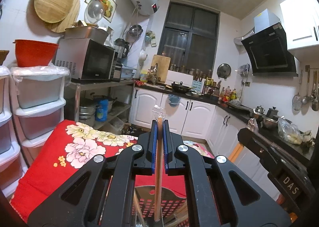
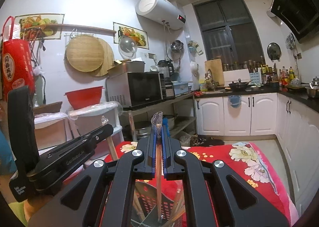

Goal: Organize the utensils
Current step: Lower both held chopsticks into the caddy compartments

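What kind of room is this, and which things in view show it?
Most likely a home kitchen. A range hood hangs on the wall, a wok sits on the dark counter above white cabinets, and a microwave stands on a metal rack.

my left wrist cam sits low behind its fingers, facing the window (image 1: 191, 41), right cam angled more toward the microwave (image 2: 139, 89) wall, both sharing red floral cloth (image 2: 249, 159), close up
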